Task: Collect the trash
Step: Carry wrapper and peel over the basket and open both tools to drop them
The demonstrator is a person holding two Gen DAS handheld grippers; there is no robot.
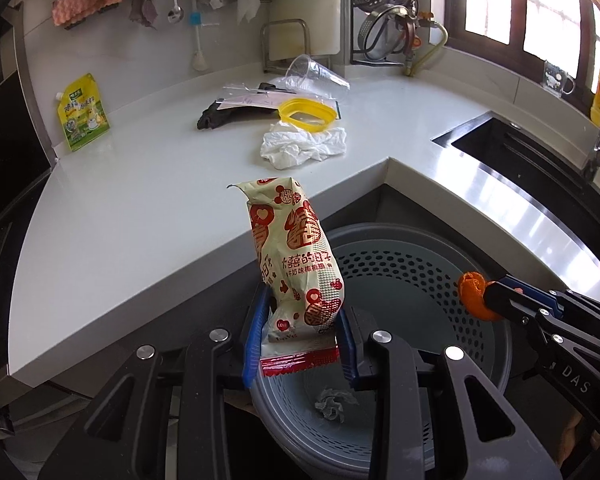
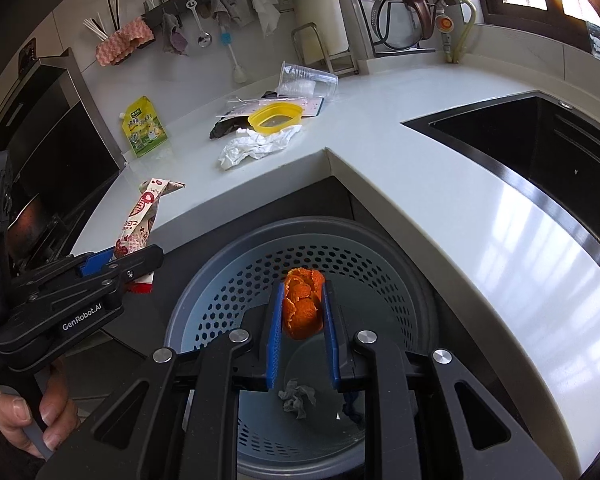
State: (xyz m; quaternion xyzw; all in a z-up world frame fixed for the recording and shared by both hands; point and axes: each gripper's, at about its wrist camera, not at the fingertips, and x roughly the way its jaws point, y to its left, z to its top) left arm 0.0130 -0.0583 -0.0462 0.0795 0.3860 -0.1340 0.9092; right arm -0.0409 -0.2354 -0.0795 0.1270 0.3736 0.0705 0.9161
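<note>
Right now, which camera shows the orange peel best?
The right wrist view: the peel sits centred and close between the right tongs, over the bin. The left wrist view shows it small at the right edge, partly hidden by the tongs.

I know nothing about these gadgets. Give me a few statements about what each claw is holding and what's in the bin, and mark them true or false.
1. The left gripper holds a snack wrapper. True.
2. The right gripper is empty. False: it is shut on an orange peel.
3. The bin already holds a crumpled grey scrap. True.
4. The counter has been cleared of everything. False: a crumpled white tissue, a yellow lid and a clear plastic cup lie on it.
5. The orange peel is over the sink. False: it hangs above the bin.
</note>
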